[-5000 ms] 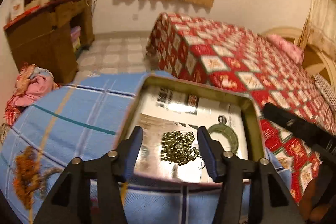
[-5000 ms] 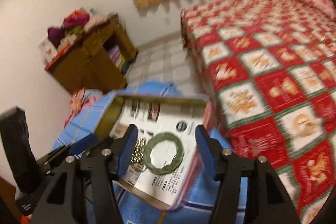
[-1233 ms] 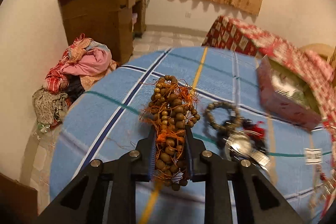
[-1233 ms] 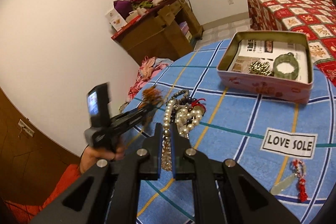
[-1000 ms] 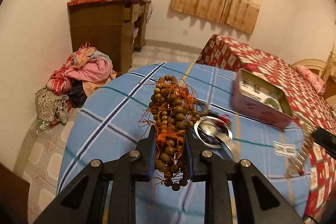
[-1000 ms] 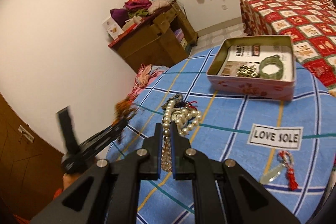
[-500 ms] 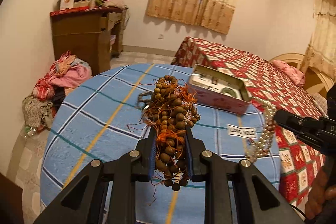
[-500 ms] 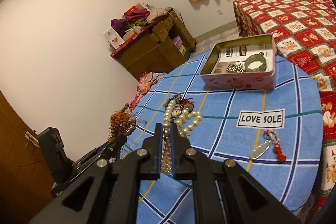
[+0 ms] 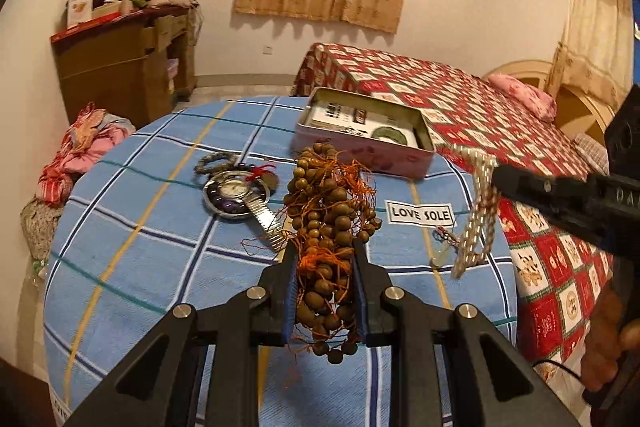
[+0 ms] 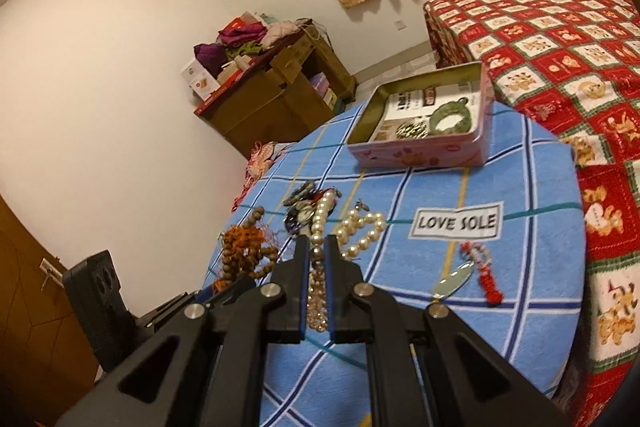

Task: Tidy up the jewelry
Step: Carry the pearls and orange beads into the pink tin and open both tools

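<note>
My left gripper (image 9: 325,255) is shut on a bundle of brown wooden beads with orange threads (image 9: 330,211), held above the blue checked tablecloth (image 9: 140,227). My right gripper (image 10: 317,247) is shut on a white pearl necklace (image 10: 358,227), which hangs from it in the left wrist view (image 9: 476,219). The open pink tin (image 9: 364,139) at the table's far side holds a green bangle (image 10: 452,117) and a gold chain (image 10: 412,129). The left gripper and the wooden beads (image 10: 244,251) show at the lower left of the right wrist view.
A wristwatch with a dark bead bracelet (image 9: 236,191) lies on the table left of centre. A "LOVE SOLE" label (image 9: 420,214) and a red-tasselled pendant (image 10: 480,271) lie to the right. A red patterned bed (image 9: 460,99) stands beyond; a wooden cabinet (image 9: 120,67) far left.
Both grippers have pulled back and up from the table with their necklaces. The tin and the whole table now show farther off. Five seconds ago both were open over the tin.
</note>
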`<state>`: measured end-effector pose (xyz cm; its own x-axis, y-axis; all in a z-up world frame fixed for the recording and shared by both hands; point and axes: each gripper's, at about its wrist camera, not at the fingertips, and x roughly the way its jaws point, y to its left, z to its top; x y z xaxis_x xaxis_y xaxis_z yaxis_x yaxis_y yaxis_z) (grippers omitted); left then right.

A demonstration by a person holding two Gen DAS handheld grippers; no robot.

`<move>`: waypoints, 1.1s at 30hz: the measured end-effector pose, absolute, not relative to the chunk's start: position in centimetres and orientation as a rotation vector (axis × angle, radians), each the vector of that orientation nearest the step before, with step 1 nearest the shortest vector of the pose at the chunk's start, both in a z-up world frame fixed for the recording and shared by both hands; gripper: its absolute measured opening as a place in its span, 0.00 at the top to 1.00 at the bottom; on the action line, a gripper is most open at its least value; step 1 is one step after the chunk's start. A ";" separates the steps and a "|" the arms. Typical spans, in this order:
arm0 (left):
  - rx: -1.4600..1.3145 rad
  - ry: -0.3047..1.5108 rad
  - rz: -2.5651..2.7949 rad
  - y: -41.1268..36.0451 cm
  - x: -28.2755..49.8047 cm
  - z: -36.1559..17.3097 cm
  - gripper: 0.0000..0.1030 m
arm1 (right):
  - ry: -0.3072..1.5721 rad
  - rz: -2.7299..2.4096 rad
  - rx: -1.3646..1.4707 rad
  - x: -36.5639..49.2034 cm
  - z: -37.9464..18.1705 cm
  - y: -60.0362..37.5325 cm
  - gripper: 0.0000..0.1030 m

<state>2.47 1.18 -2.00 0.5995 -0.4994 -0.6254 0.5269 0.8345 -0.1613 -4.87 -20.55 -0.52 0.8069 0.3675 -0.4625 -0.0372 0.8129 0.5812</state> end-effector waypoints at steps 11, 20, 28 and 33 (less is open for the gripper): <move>0.056 0.613 -0.660 -4.7 9.8 1.7 0.78 | 0.494 0.155 0.524 1.1 4.2 -26.9 0.91; 0.064 0.652 -0.663 -11.0 18.3 -0.3 0.78 | 0.549 0.078 0.481 11.3 2.0 -30.4 0.91; 0.110 0.757 -0.645 -14.5 22.7 -4.4 0.78 | 0.702 0.085 0.522 17.1 -2.7 -31.4 0.91; 0.138 0.791 -0.614 -15.2 23.8 -5.8 0.77 | 0.709 0.117 0.524 17.6 -3.1 -31.2 0.86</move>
